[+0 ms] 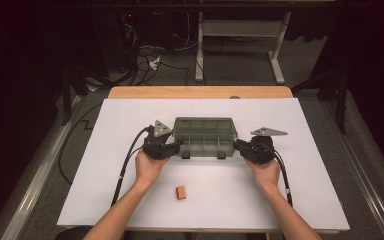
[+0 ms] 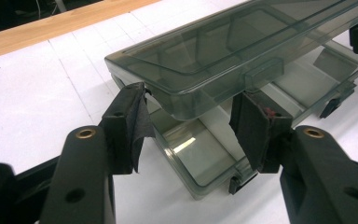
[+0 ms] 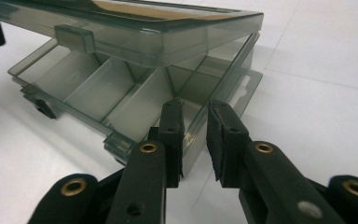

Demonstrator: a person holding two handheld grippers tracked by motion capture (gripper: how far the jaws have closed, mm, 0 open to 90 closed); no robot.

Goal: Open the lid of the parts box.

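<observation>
High view had the smoky grey translucent plastic compartment box [image 1: 204, 136] sitting about mid-way across the white surface [image 1: 105, 190], with one gripper at each short end. The left gripper [image 1: 179, 144] was at the box's left end and the right gripper [image 1: 236, 145] at its right end, both held by bare hands coming up from the bottom edge. A small orange block [image 1: 181, 192] lay on its own nearer the person, well apart from the box.

From the left gripper view, the hinged lid [image 2: 242, 44] was lifted part-way over the tray, and the left gripper's jaws stood wide apart on either side of the lid's corner, not really squeezing anything as far as I could see. From the right gripper view, the jaws were a little apart, straddling the tray's thin side wall [image 3: 200, 128], with a gap visible so not clamped. The tray's dividers looked bare.
</observation>
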